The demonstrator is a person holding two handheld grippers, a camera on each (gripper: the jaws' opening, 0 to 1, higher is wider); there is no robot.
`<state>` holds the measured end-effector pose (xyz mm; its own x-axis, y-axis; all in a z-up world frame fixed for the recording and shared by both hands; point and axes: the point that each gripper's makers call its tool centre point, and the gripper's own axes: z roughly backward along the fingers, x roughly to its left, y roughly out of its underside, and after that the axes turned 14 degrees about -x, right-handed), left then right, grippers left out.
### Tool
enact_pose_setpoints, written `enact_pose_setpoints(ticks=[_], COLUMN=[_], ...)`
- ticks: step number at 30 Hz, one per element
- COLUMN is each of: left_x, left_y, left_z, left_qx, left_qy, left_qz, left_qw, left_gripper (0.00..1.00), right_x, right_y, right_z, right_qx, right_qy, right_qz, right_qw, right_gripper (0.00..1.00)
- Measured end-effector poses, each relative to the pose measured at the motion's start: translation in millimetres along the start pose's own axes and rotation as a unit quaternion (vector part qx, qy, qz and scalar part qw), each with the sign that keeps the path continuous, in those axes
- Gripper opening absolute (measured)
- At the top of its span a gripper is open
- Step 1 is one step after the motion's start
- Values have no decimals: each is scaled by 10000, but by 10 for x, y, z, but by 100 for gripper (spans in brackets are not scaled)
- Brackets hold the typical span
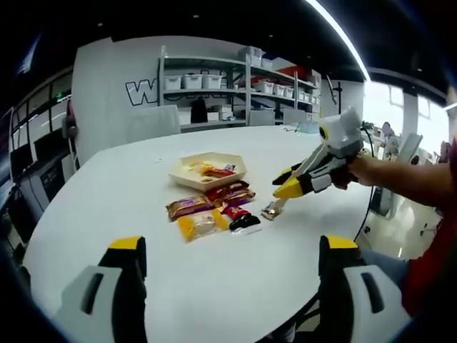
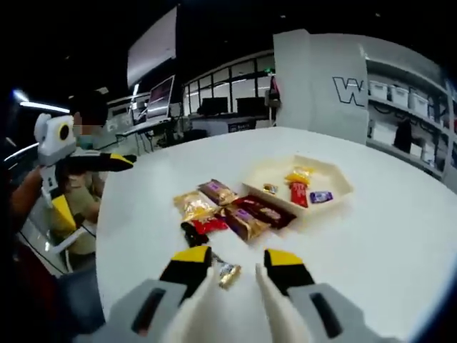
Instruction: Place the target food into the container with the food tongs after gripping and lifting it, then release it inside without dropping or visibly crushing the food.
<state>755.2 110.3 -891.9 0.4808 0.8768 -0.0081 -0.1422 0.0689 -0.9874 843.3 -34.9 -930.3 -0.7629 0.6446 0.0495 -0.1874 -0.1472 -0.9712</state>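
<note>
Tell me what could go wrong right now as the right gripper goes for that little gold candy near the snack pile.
1. The gold candy is small and glossy; the tongs on the right gripper could pinch its edge and flick it away, or crush it.
2. It lies close to the black-wrapped snack, so closing could snag that too.
3. The tray sits beyond the packet pile, so a loose grip could drop the candy while carrying it over.

large "w" on white wall (image 2: 348, 91).
</note>
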Motion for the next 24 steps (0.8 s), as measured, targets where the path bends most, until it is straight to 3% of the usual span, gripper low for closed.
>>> enact_pose_setpoints(ticks=[5, 11, 20, 24], left_x=[24, 28, 16, 6], left_y=[17, 16, 13, 14], left_z=[20, 25, 34, 41], left_qx=[10, -2, -11, -16], left_qy=[-35, -64, -63, -64], left_qz=[11, 23, 25, 20], left_qw=[10000, 10000, 10000, 10000], left_gripper=[98, 98, 98, 98], right_x=[-82, 95, 277, 291], right_y=[-13, -142, 44, 82], right_z=[20, -34, -100, -109], right_qx=[1, -245, -115, -65], right_qy=[159, -10, -102, -92], right_qz=[44, -219, -211, -7], right_qw=[9999, 9995, 9997, 9999], right_gripper=[24, 24, 24, 24])
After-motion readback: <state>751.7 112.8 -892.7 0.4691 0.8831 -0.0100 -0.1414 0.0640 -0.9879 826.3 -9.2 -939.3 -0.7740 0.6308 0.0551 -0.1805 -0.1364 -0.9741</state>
